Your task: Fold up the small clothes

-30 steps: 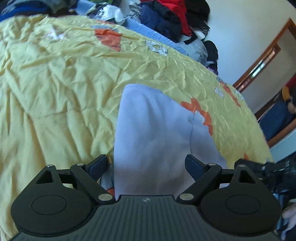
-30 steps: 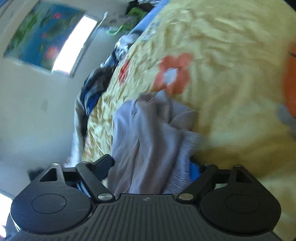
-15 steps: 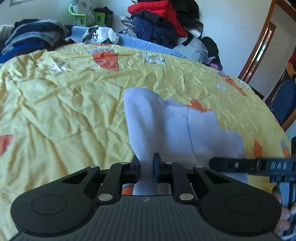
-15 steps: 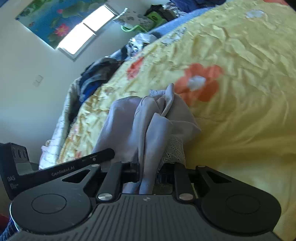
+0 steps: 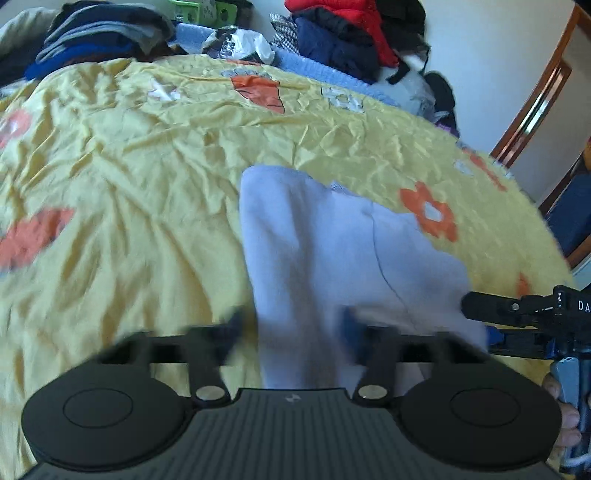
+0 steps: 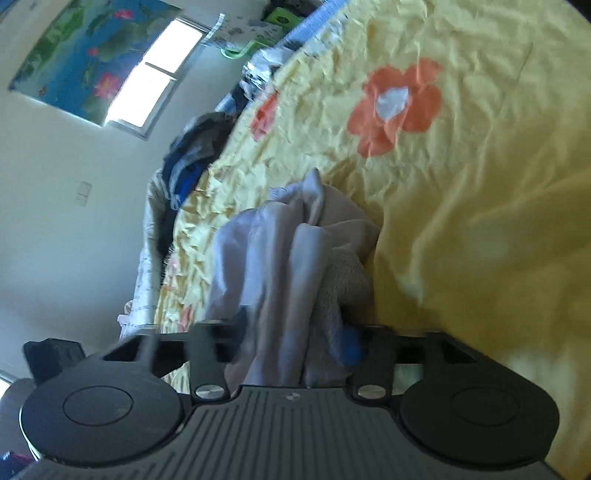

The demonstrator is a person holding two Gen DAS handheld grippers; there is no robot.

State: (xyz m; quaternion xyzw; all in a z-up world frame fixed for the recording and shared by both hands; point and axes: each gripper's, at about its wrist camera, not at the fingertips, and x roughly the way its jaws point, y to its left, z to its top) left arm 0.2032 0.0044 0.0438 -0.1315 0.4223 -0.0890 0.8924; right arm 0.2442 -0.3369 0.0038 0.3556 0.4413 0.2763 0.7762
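A small pale lilac garment (image 5: 332, 243) lies on the yellow flowered bedspread (image 5: 129, 184), its near edge running between my fingers. My left gripper (image 5: 291, 328) is open, its blurred fingers either side of the cloth's near-left edge. In the right wrist view the same garment (image 6: 288, 251) is bunched in folds. My right gripper (image 6: 295, 332) is open, fingers parted around the bunched edge. The right gripper also shows at the right edge of the left wrist view (image 5: 524, 310).
Piles of dark, red and blue clothes (image 5: 351, 33) line the far side of the bed. A wooden door frame (image 5: 535, 103) stands at the right. A window (image 6: 155, 70) and a blue flower picture (image 6: 85, 55) are on the wall.
Both grippers were open a second ago, shut on the garment half a second ago, and have now opened again. The cloth has shifted slightly toward me.
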